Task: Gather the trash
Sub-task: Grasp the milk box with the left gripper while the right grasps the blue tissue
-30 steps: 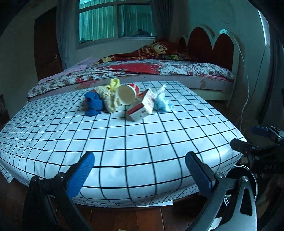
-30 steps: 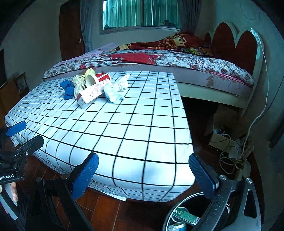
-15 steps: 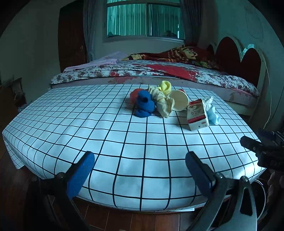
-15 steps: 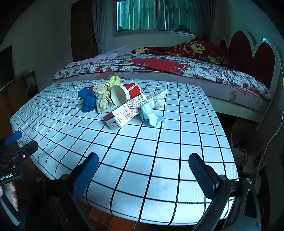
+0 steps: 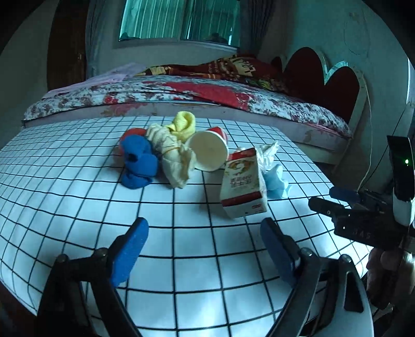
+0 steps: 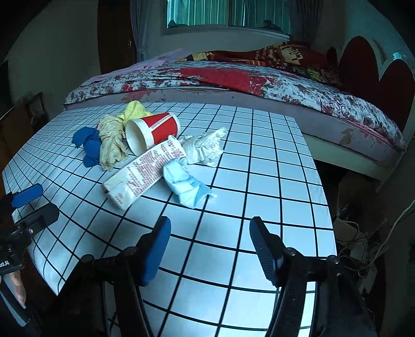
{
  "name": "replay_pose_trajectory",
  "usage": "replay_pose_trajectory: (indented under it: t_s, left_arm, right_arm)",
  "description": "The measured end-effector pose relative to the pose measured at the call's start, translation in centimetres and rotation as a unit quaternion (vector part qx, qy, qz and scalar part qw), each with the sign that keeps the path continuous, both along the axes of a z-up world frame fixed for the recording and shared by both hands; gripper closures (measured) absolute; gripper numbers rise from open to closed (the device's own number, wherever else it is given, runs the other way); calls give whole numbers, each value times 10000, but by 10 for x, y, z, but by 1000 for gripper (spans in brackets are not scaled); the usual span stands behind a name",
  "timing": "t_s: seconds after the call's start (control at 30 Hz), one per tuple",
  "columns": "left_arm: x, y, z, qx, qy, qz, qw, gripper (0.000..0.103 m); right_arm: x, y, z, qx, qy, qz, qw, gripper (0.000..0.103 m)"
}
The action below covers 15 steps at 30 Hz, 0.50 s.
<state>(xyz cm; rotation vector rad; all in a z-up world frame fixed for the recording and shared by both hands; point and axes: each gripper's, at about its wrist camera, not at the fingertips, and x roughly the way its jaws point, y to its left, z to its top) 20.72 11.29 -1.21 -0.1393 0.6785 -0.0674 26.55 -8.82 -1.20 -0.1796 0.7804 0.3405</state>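
Table [image 6: 259, 181], white black-grid cover, mid-frame; carried, upper left: paper cup [image 6: 153, 129] on its side, carton [image 6: 145, 173], tissues [image 6: 205, 147], blue wad [image 6: 186, 184], rolled cloths [image 6: 103, 140].

A table covered with a white cloth [image 6: 272, 160] ruled in a black grid is seen directly ahead of the tool. Beyond its far edge a bed [image 6: 259, 85] is set across the view, spread with a red-and-white floral cover, with darker patterned bedding [image 5: 233, 67] heaped toward the right. A scalloped headboard [image 5: 324, 85] with dark red panels is stood at the far right against a pale wall [image 5: 376, 39]. A window [image 5: 179, 20] hung with greenish curtains is placed in the far wall above the bed, and dim, bluish daylight is admitted through it. A dark wooden door [image 5: 67, 46] is seen to the far left. Cables [image 6: 363, 241] are piled on the floor to the right.
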Motion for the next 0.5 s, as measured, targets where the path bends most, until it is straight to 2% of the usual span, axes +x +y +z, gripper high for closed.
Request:
replay_pose_trajectory:
  t_s: [0.2, 0.33, 0.37, 0.4, 0.43, 0.5]
  left_arm:
    - [38, -22, -8, -289, 151, -469, 9984, 24]
    - [61, -23, -15, -663, 416, -702, 9945, 28]
    - [65, -23, -17, -775, 493, -767, 9928, 31]
    - [68, -23, -19, -886, 557, -824, 9911, 43]
    - [69, -22, -21, -984, 606, -874, 9894, 46]
    - [59, -22, -15, -855, 331, -757, 9929, 48]
  right_arm:
    - [16, -12, -10, 37, 101, -78, 9999, 38]
    - [22, -12, -10, 89, 120, -21, 9999, 38]
    - [23, -12, -10, 99, 122, 0, 9999, 38]
    - [23, -11, -11, 108, 127, 21, 9999, 38]
    - [24, -10, -11, 123, 133, 42, 9998, 38]
    - [25, -7, -11, 165, 147, 113, 9997, 38]
